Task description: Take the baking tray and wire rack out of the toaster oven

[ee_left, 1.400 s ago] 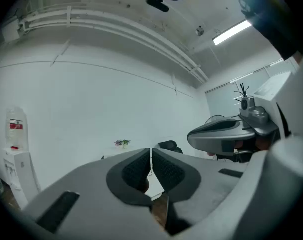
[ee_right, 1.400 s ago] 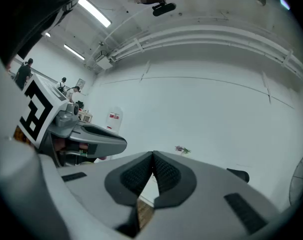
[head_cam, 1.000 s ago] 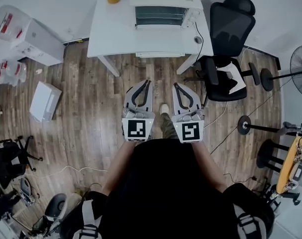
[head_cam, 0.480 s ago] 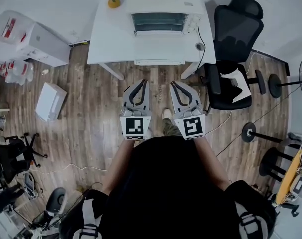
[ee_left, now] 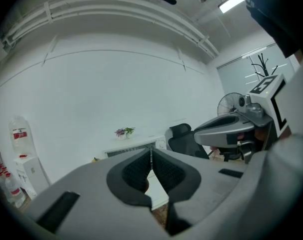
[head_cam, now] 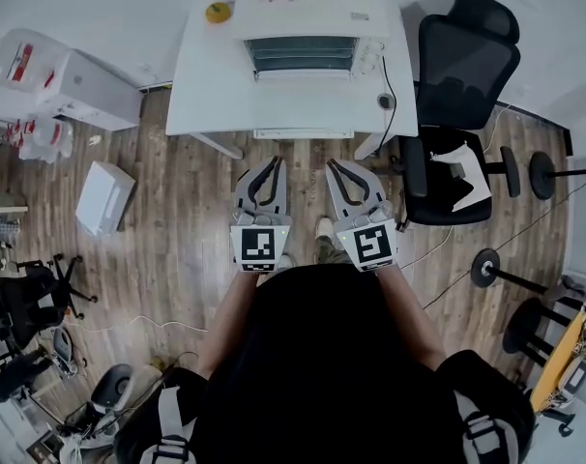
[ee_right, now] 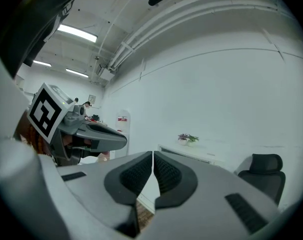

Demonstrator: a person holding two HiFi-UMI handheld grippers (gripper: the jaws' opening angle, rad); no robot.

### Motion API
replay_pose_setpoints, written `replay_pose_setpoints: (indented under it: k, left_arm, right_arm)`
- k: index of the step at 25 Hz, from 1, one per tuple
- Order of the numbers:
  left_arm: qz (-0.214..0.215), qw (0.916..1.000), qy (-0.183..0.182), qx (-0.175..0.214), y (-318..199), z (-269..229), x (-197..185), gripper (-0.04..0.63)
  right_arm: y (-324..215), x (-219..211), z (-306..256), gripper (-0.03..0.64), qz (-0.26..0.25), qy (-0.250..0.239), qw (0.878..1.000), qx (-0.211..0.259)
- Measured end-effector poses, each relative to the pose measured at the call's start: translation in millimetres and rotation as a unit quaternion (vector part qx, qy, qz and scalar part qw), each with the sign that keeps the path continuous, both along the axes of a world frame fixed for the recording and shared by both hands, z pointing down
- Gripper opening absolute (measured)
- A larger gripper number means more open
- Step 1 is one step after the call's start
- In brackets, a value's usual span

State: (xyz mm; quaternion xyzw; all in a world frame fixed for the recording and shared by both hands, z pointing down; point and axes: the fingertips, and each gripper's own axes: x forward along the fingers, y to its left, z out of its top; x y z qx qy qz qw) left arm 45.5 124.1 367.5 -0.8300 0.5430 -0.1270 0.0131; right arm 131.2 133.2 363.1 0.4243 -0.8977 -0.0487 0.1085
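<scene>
Metal tray and rack, presumably stiff, light, slick: grip front lips. Toaster oven (head_cam: 307, 54) well ahead of left tongs (head_cam: 277, 160) and right tongs (head_cam: 330, 163), both clenched, empty.

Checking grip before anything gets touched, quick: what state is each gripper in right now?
Left gripper: jaws closed, holding nothing.
Right gripper: jaws closed, holding nothing.
</scene>
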Motion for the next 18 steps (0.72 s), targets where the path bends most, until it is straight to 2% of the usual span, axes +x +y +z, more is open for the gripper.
replay_pose_setpoints:
  k: [5,12,18]
  left_arm:
    - [-0.012,0.9999,0.004,0.009,-17.5,-1.7,12.9,0.034]
    - [-0.043,0.9989,0.012,-0.016,-25.8,11.8,20.2,0.034]
    - [-0.040,0.9987,0.008,-0.031,-47.4,22.6,9.3,0.034]
  right_arm:
    - [-20.2,22.5,7.1,0.032,-0.001,-0.006,1.000,-0.016]
    - [-41.4,37.0,23.6,0.032,-0.012,-0.003,0.999,-0.036]
    - [-56.7,28.7,30.6,0.032,-0.008,0.001,0.998,-0.057]
